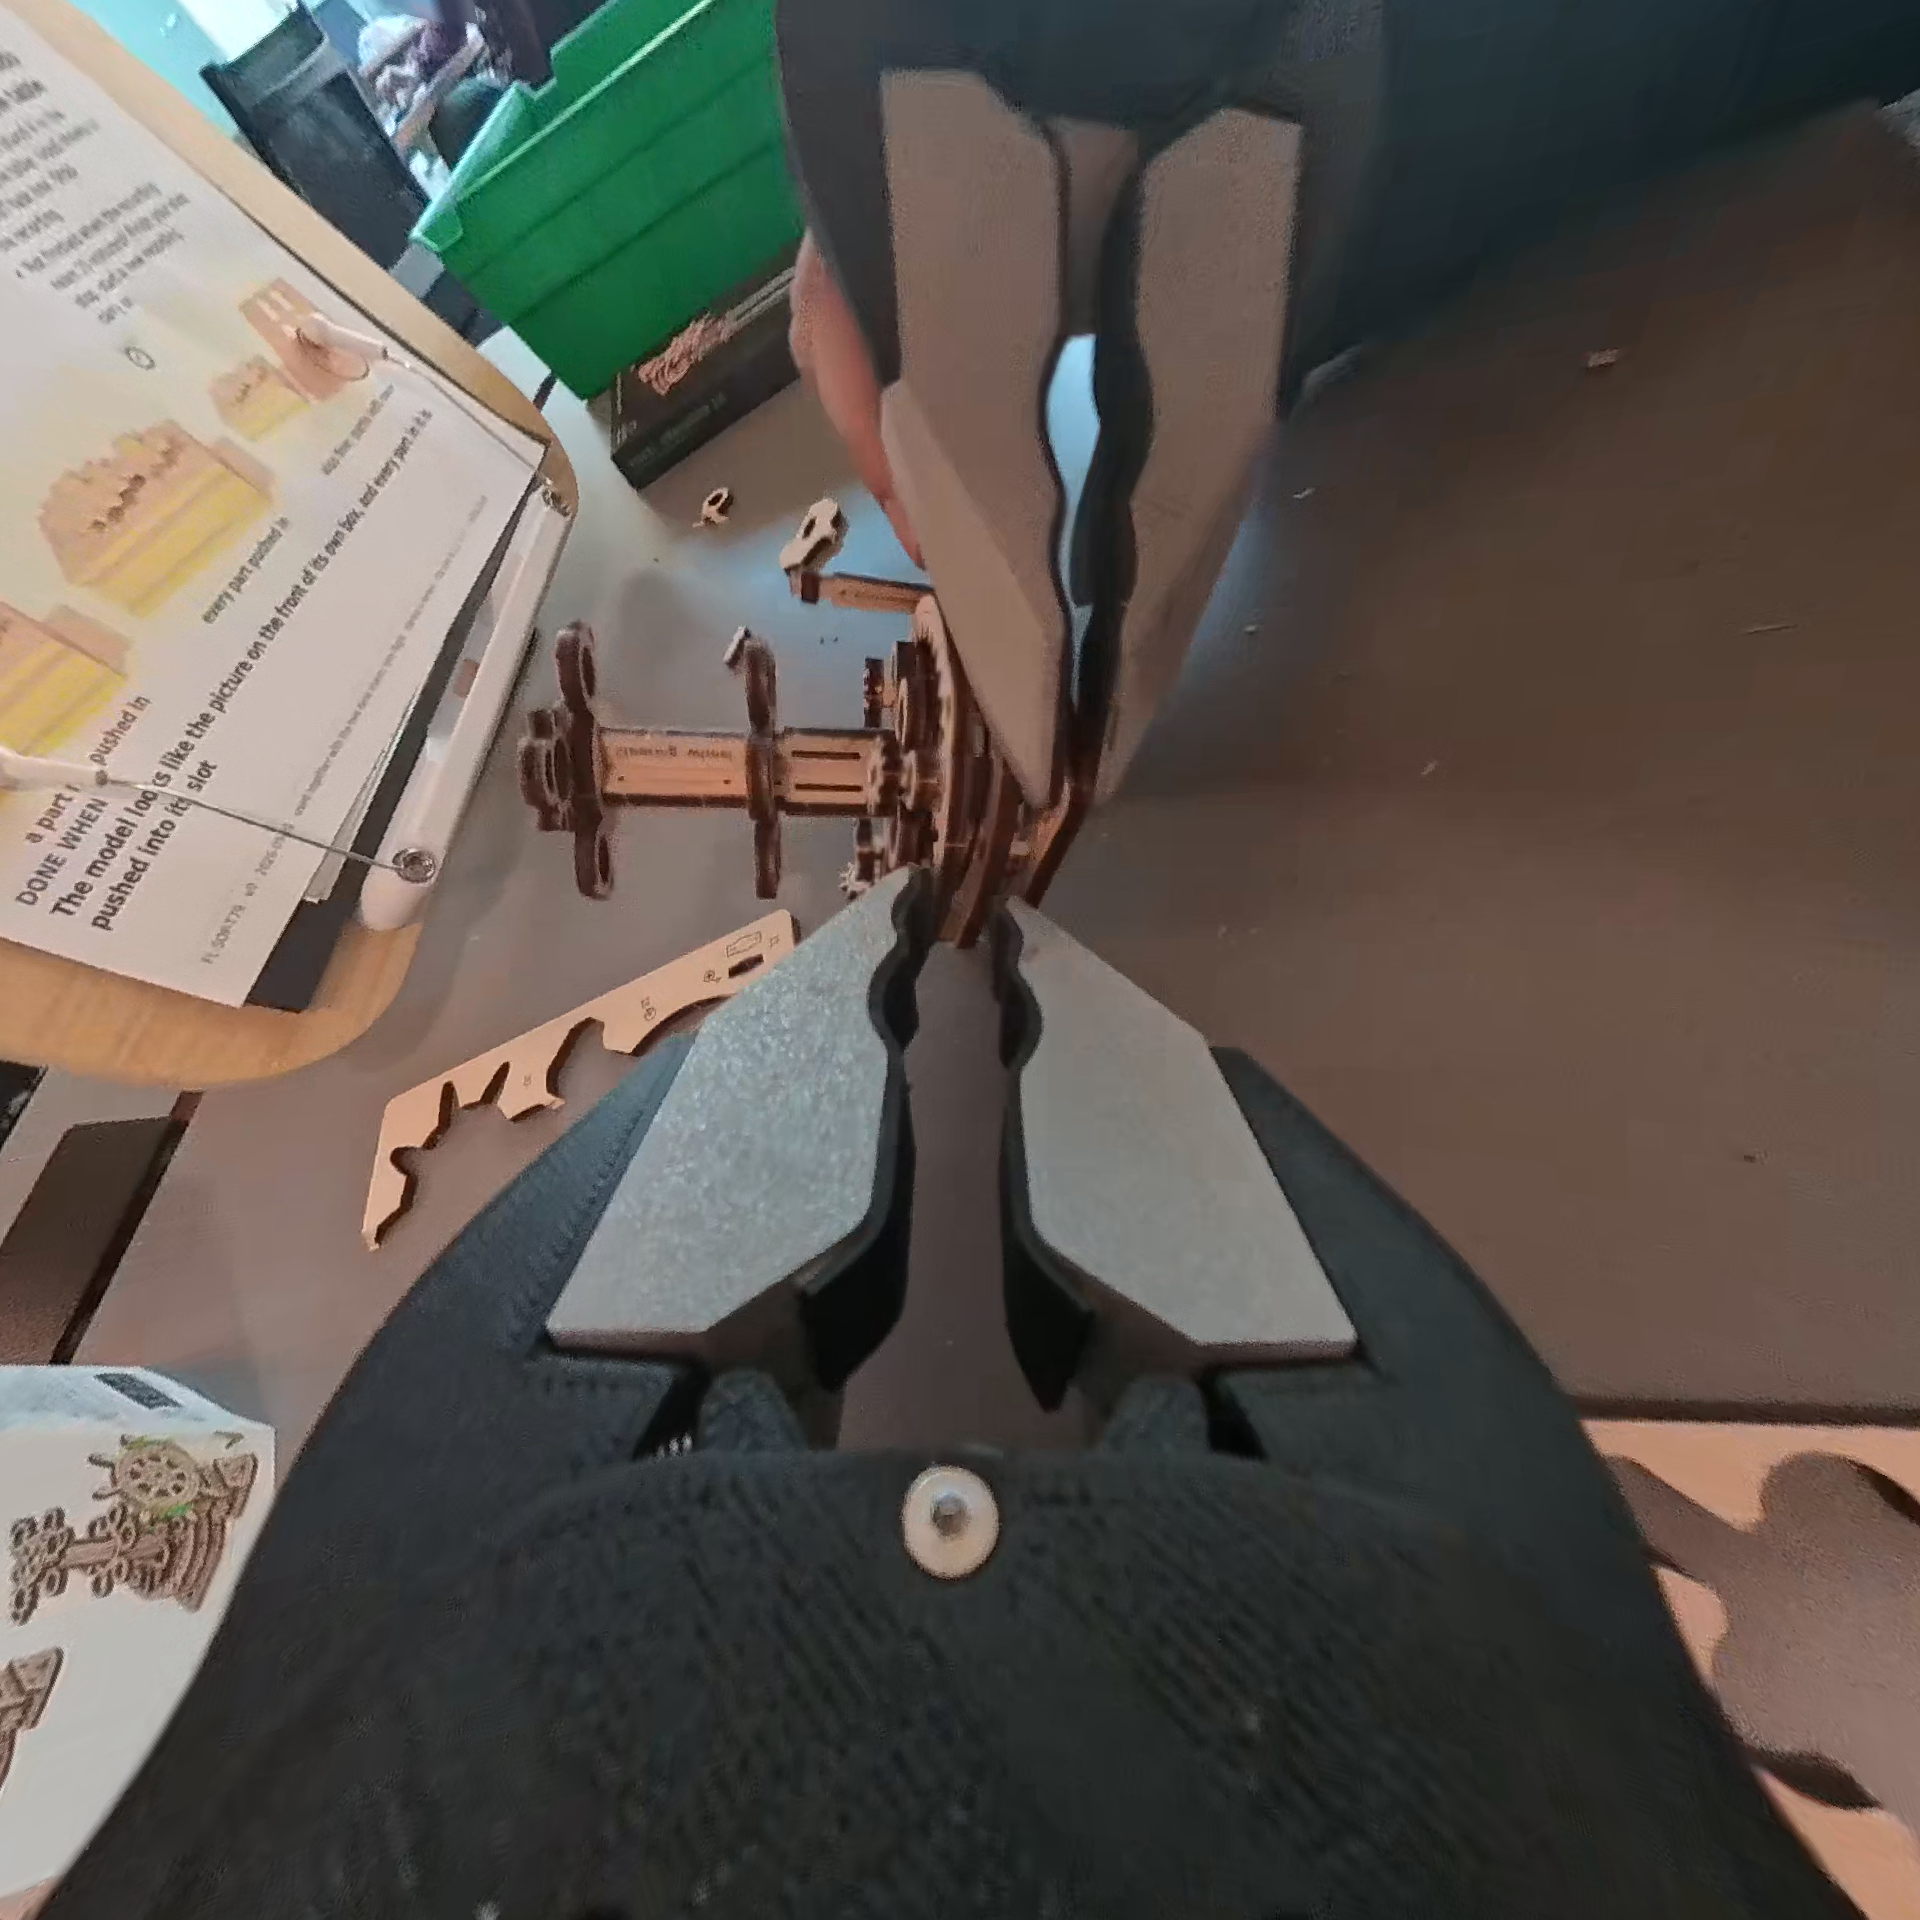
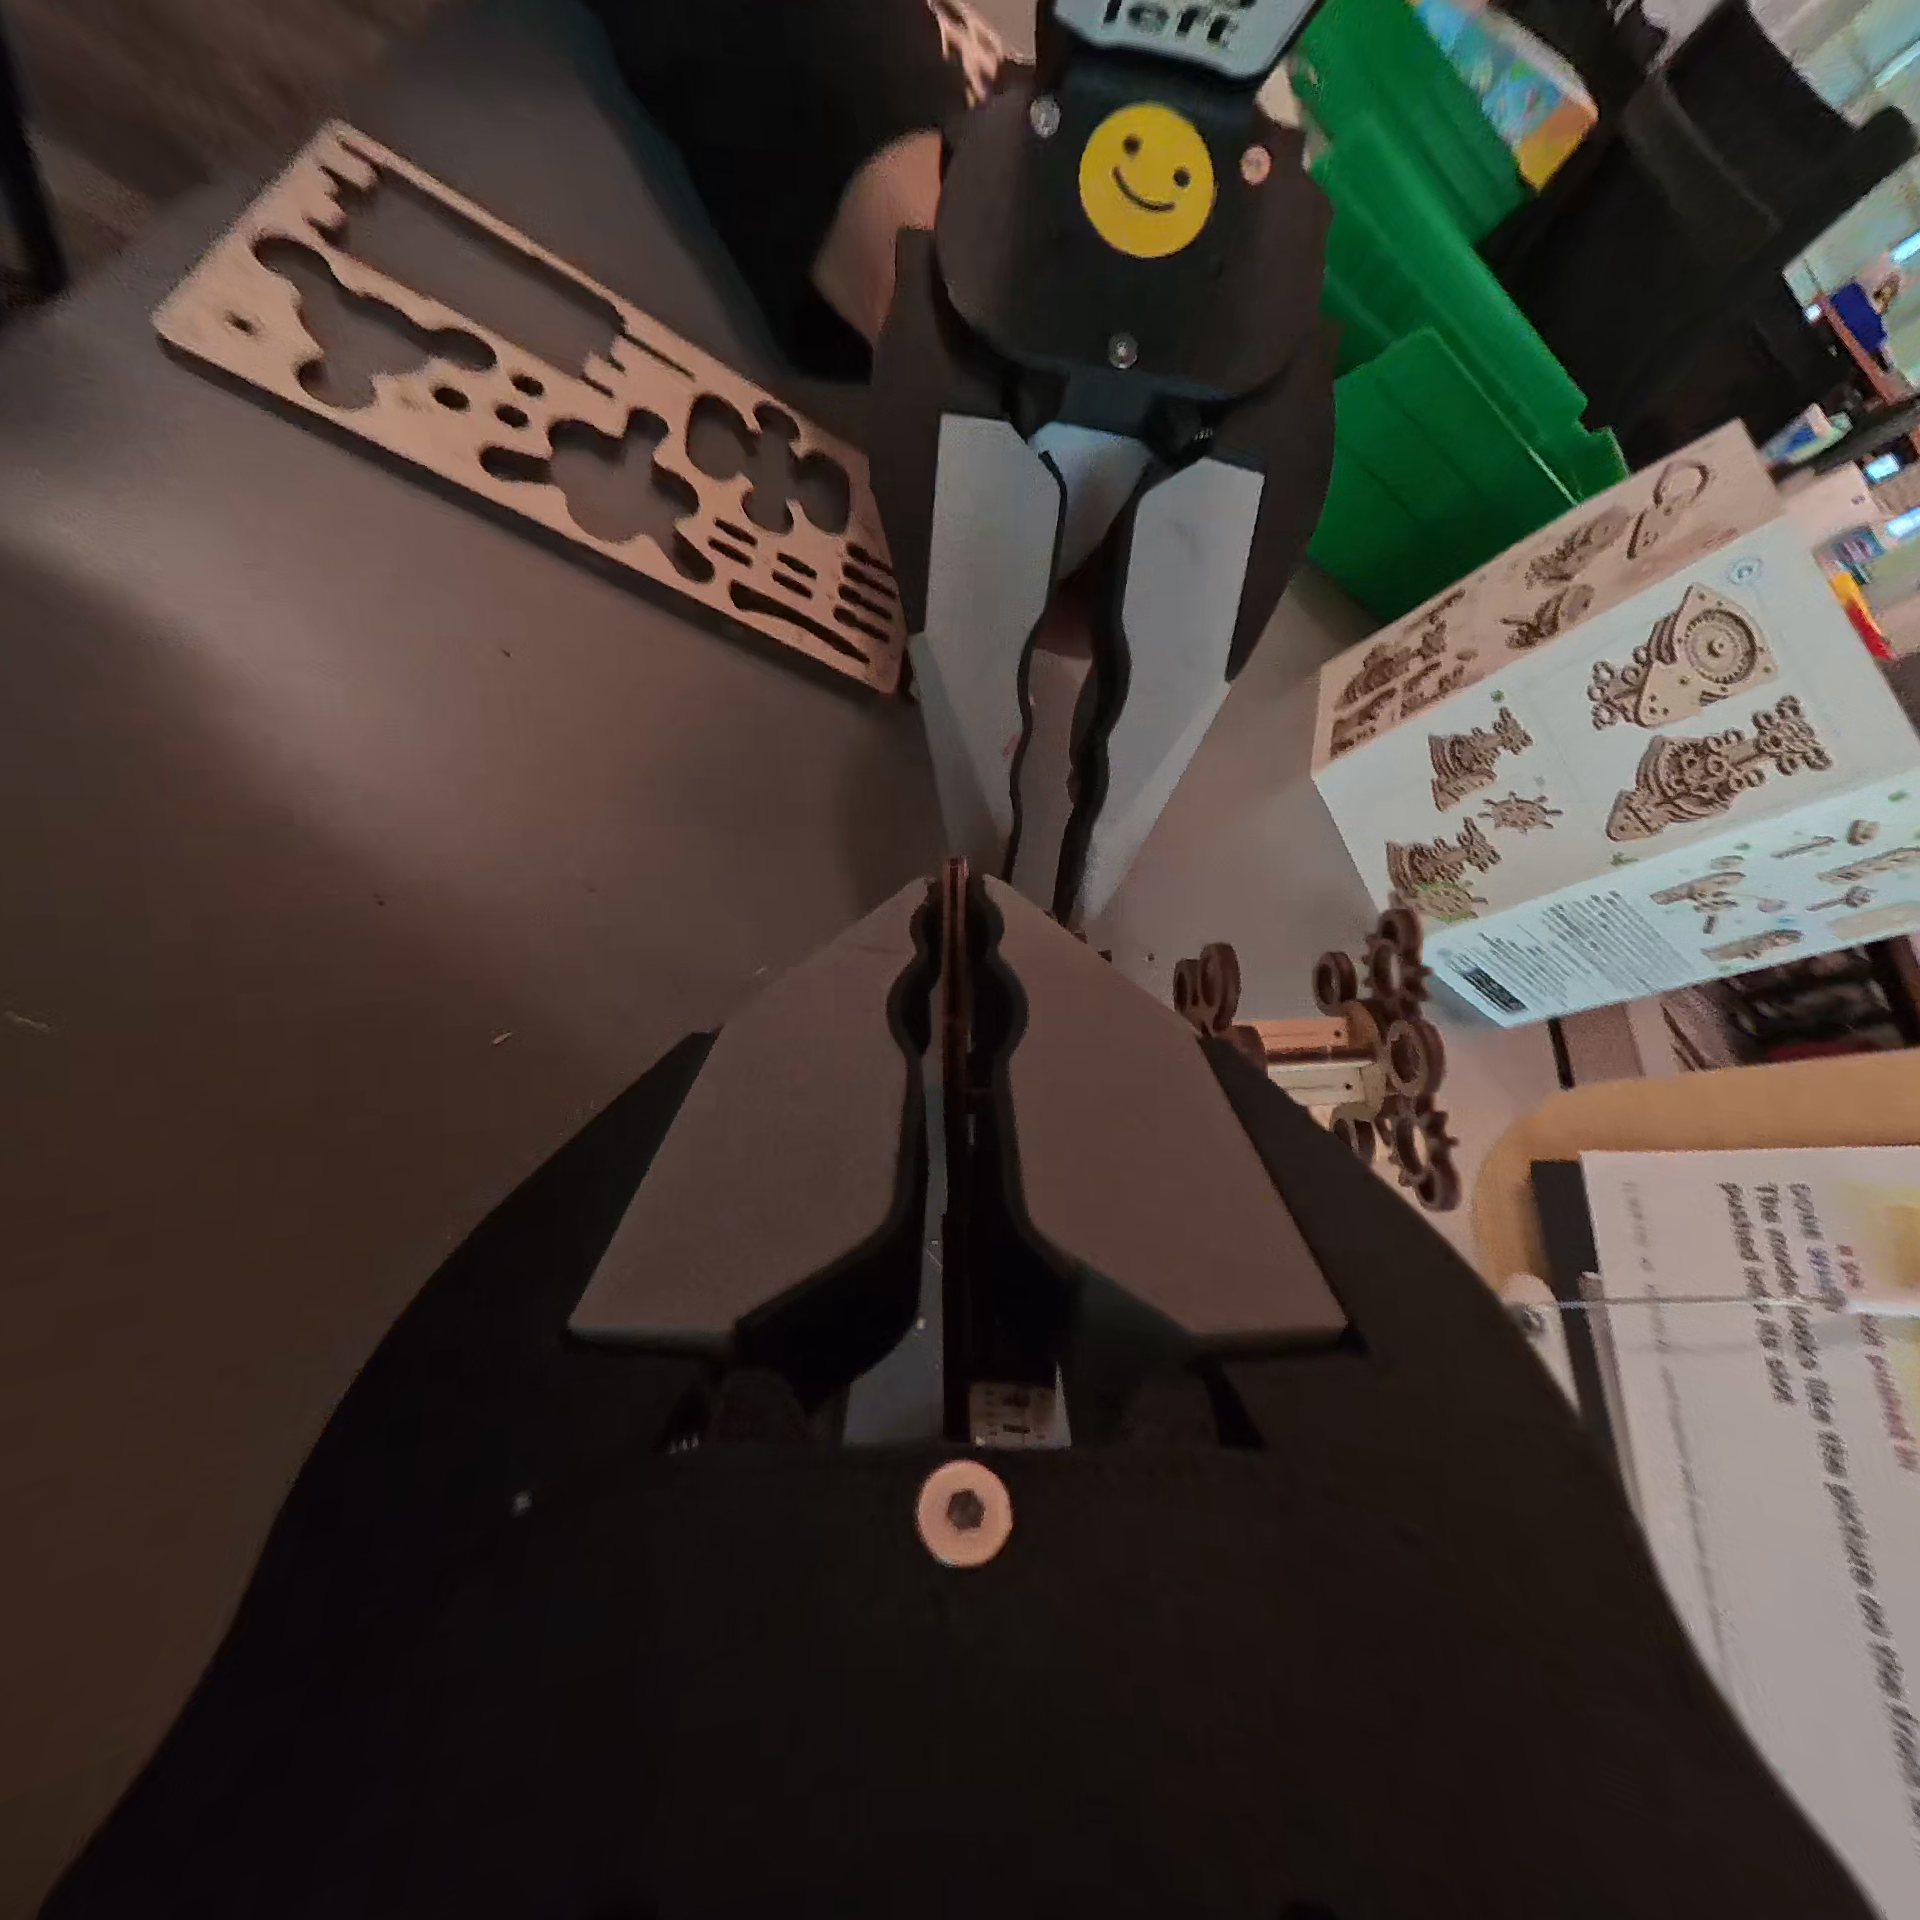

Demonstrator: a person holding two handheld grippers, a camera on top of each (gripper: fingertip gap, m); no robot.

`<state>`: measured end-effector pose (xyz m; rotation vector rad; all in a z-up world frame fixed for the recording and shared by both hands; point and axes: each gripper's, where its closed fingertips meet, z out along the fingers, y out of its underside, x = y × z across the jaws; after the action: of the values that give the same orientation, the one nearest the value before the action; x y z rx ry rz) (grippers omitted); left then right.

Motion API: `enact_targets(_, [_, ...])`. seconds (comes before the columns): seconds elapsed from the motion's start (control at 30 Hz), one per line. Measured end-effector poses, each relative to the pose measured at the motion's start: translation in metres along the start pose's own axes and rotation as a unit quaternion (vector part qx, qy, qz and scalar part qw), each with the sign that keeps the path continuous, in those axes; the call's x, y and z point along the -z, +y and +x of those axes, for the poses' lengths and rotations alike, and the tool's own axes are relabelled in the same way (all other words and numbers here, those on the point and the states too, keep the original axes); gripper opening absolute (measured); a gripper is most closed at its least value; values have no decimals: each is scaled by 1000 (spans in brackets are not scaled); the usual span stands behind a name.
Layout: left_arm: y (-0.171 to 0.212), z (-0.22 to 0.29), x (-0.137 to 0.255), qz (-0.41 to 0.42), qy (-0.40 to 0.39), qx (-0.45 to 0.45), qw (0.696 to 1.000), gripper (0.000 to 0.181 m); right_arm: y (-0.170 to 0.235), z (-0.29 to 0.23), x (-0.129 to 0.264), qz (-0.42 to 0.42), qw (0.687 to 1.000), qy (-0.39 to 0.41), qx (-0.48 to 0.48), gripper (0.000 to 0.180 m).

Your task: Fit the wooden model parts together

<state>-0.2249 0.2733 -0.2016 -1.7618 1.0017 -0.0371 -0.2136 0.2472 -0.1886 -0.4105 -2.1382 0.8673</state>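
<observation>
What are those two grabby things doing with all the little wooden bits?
A person is building a wooden model with a gripper in each hand. The right gripper is pinched shut on the thin, flat end of the model, holding it upright on the grey table. The left gripper sits open just in front of that same end, not squeezing it yet. Loose small pieces, a punched-out wooden sheet and an instruction page lie around.

Laser-cut wooden model [image 1: 748, 774] with dark burnt edges, matt grey table [image 1: 1507, 935], grainy grey fingers [image 1: 769, 1122]
</observation>
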Motion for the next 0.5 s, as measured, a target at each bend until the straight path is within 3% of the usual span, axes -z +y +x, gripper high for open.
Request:
enact_targets(0.17, [3, -1, -4, -13, -29, -23, 999, 8, 6, -2, -4, -59, 997, 25, 38, 1])
enact_targets(0.3, [-2, 4, -6, -17, -28, -36, 999, 8, 14, -4, -8, -120, 983, 49, 131, 0])
enact_targets(0.5, [-3, -3, -1, -12, -34, -34, 999, 8, 13, 4, -6, -95, 991, 55, 81, 0])
